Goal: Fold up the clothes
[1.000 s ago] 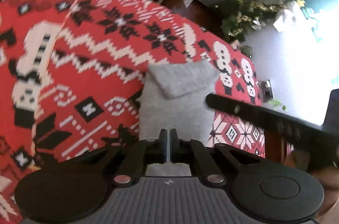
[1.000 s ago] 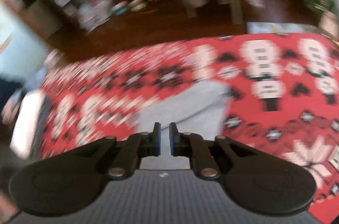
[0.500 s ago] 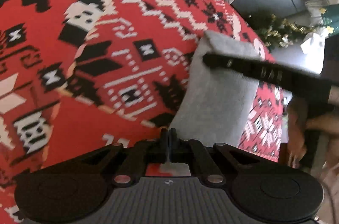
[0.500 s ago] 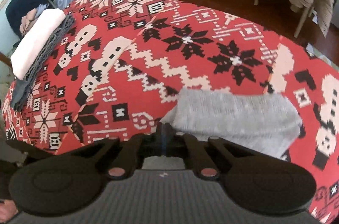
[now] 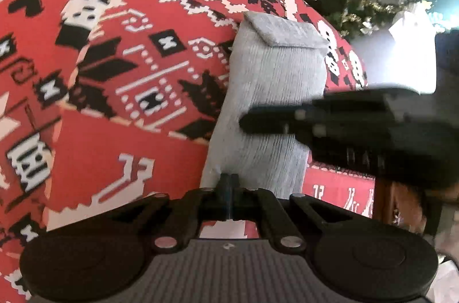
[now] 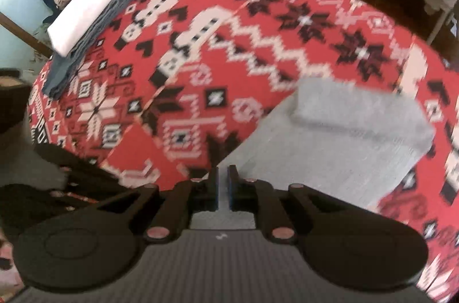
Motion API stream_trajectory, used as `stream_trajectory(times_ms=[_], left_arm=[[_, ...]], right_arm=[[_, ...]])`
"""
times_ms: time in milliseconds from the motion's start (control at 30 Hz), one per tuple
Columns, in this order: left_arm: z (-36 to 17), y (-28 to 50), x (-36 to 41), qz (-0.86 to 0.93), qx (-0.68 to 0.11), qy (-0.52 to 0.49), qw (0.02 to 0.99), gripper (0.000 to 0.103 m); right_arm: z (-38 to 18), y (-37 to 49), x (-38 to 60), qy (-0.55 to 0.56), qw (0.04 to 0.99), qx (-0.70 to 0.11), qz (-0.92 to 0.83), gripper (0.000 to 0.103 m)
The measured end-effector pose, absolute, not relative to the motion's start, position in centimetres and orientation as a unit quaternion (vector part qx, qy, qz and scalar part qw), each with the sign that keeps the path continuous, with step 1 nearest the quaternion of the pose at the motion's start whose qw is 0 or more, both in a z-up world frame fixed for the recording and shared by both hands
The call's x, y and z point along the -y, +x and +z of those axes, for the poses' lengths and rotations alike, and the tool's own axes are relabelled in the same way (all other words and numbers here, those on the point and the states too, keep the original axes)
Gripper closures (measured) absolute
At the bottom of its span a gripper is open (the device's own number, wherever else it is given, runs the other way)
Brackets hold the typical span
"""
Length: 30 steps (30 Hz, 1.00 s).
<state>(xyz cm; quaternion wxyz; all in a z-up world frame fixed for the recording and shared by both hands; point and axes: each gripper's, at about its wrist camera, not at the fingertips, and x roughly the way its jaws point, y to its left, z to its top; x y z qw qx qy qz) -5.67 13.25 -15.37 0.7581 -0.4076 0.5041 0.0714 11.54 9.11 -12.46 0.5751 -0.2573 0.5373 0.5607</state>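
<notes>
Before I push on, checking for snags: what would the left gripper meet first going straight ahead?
The grey folded garment, right at the left gripper; its fingers look shut at the near edge.

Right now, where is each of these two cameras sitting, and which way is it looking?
Left wrist view: rides on the left gripper, looking down along its shut fingers at the gray garment; the right gripper crosses in from the right.
Right wrist view: rides on the right gripper, jaws opening, looking down over the red patterned cloth; a folded stack lies far left.
Both show the garment and cloth.
</notes>
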Motion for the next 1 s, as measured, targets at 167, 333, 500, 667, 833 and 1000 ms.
stream_trajectory(times_ms=[167,333,500,667,833,1000], left_arm=[[-15.4,-6.2,-13.3,0.071,-0.523,-0.392,0.754,0.101],[-14.5,-7.2,-13.8,0.071,-0.535,-0.371,0.756,0.101],[-12.5,-6.8,-13.7,0.047,-0.534,-0.284,0.795,0.097],[-12.2,-6.4,-12.0,-0.003,-0.538,-0.183,0.823,0.096],[-12.4,-7.2,-10.6,-0.039,-0.503,-0.122,0.855,0.078],[-13.1,-8.9,-9.1,-0.061,-0.462,-0.049,0.883,0.071]], right_arm=[[-12.6,9.6,-6.3,-0.207,0.616,-0.552,0.522,0.094],[-12.6,8.0,-3.9,-0.169,0.627,-0.58,0.492,0.094],[-11.2,7.0,-0.2,-0.096,0.659,-0.601,0.442,0.093],[-9.8,6.7,3.4,-0.048,0.697,-0.599,0.39,0.091],[-9.5,6.5,5.8,-0.031,0.742,-0.559,0.368,0.076],[-10.3,5.9,6.6,-0.041,0.77,-0.52,0.367,0.05]])
